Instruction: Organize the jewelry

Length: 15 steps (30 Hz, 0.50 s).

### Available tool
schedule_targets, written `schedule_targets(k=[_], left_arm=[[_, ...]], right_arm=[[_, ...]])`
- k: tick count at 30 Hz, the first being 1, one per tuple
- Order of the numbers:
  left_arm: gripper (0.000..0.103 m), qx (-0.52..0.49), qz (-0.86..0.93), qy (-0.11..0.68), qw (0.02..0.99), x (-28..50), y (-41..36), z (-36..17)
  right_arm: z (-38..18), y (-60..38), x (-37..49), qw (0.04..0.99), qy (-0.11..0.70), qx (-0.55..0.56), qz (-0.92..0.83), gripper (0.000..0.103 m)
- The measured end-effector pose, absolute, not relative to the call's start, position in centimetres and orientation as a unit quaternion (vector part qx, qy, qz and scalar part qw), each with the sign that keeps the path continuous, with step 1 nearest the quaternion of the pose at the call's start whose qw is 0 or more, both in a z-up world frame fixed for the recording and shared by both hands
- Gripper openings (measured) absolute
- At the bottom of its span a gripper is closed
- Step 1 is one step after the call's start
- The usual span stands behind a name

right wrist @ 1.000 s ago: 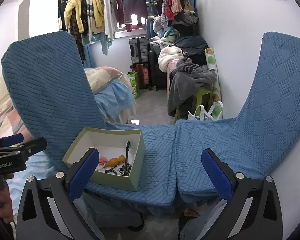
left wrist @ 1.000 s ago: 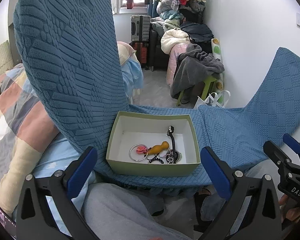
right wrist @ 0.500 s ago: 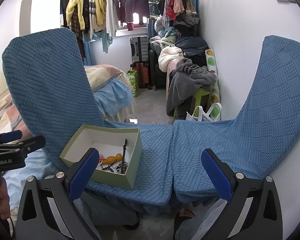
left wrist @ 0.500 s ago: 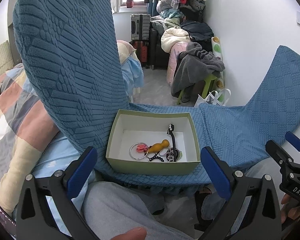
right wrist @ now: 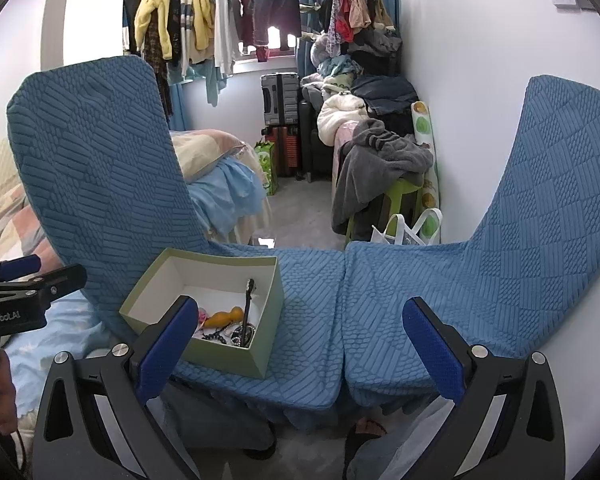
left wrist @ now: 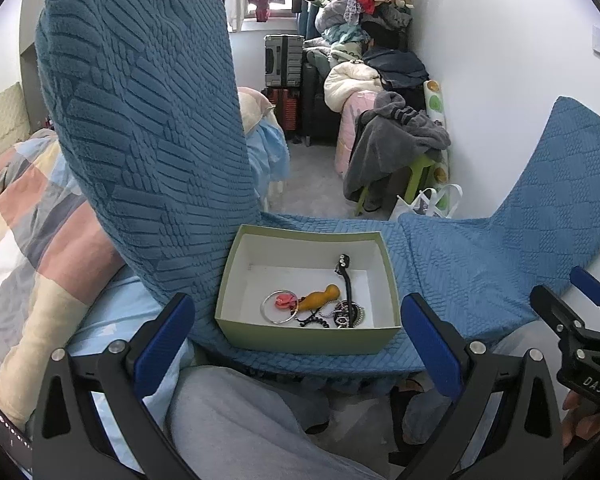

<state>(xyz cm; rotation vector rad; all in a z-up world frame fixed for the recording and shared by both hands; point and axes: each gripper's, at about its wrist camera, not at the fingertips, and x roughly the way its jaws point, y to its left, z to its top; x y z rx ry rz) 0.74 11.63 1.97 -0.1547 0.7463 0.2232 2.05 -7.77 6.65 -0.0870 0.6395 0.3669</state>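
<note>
A pale green box (left wrist: pixel 308 340) (right wrist: pixel 260 300) with a white inside rests on a blue textured cushion (left wrist: pixel 460 256) (right wrist: pixel 400 300). Inside lie a silver ring with a pink charm (left wrist: pixel 281 305), an orange piece (left wrist: pixel 320 297) (right wrist: pixel 224 317), a black strap (left wrist: pixel 346 280) (right wrist: pixel 248 300) and a beaded tangle (left wrist: pixel 346 314) (right wrist: pixel 236 334). My left gripper (left wrist: pixel 298 344) is open, centred just short of the box's near wall. My right gripper (right wrist: pixel 300 344) is also open, hovering over the cushion to the right of the box. Both hold nothing.
Two blue cushion backs rise at left (left wrist: pixel 140 120) and right (right wrist: pixel 548 180). A bed with a patchwork quilt (left wrist: pixel 16 208) lies at left. A grey-trousered leg (left wrist: pixel 240 420) sits below the left gripper. A green stool under grey clothes (right wrist: pixel 380 176) and suitcases (right wrist: pixel 280 100) stand beyond.
The right gripper has drifted slightly, so the box sits a little more to the left and lower in its view. The left view is almost unchanged. Both stay open.
</note>
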Motion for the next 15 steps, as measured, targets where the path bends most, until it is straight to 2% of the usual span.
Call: schedule_targets(k=[15], left_arm=[[0.102,-0.066,0.108,0.363,0.923,0.61,11.17,2.58]], right_arm=[[6.56,-8.53,1.79,0.931,0.317,-0.045,0.173,0.103]])
